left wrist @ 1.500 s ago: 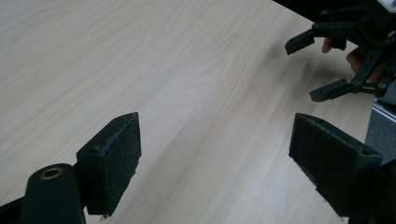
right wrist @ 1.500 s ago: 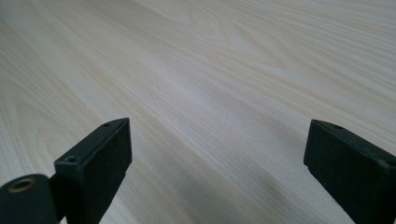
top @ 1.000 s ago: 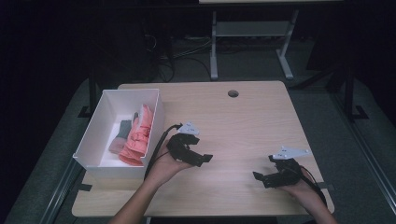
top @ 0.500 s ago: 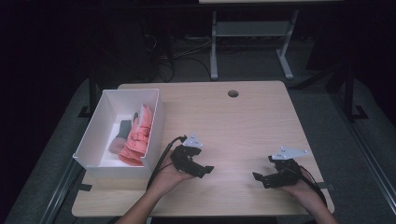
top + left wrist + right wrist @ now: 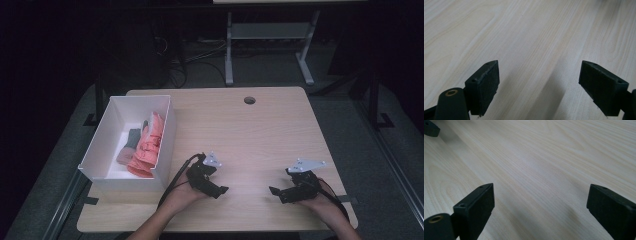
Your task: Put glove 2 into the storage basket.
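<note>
Left gripper [image 5: 212,184] and right gripper [image 5: 287,190]: jaws spread wide, nothing between them but bare light wooden desk [image 5: 529,37]. White rectangular box [image 5: 165,145] with folded coral-pink cloth [image 5: 147,147] sits beside the left gripper, behind its jaws.

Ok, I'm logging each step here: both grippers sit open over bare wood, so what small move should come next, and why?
Probably swing the left gripper toward the white box. Its jaws are open and empty, and the folded pink cloth in the box lies nearest to it; the right gripper is farther away.
</note>
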A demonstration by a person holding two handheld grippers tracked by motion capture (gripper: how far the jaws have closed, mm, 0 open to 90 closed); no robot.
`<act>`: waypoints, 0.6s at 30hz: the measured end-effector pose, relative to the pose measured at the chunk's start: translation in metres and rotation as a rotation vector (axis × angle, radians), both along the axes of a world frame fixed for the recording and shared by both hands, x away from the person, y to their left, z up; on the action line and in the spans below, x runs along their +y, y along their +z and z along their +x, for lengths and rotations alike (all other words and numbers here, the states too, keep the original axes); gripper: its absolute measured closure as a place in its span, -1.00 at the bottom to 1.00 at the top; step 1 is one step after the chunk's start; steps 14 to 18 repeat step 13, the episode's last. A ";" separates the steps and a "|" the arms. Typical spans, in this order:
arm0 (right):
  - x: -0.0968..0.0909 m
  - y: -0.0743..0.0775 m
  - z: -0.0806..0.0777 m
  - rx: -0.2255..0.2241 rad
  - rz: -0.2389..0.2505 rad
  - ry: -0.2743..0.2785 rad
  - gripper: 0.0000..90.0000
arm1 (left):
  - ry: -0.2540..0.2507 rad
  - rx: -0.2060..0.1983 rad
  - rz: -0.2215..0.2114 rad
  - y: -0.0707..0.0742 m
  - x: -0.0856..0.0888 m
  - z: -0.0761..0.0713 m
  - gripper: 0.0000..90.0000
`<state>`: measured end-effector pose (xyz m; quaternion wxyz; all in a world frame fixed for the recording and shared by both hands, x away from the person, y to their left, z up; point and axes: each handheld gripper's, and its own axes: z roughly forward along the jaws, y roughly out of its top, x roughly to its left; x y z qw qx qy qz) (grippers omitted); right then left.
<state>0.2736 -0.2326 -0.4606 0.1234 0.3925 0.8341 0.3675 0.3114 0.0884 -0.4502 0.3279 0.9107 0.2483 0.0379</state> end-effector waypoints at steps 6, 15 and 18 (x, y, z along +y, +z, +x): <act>0.002 -0.001 0.000 0.003 -0.011 0.010 -0.83 | -0.023 0.006 0.031 -0.002 -0.001 0.000 -0.64; 0.003 -0.002 0.000 0.006 -0.021 0.018 -0.83 | -0.031 0.009 0.046 -0.004 -0.002 0.000 -0.64; 0.003 -0.002 0.000 0.006 -0.021 0.018 -0.83 | -0.031 0.009 0.046 -0.004 -0.002 0.000 -0.64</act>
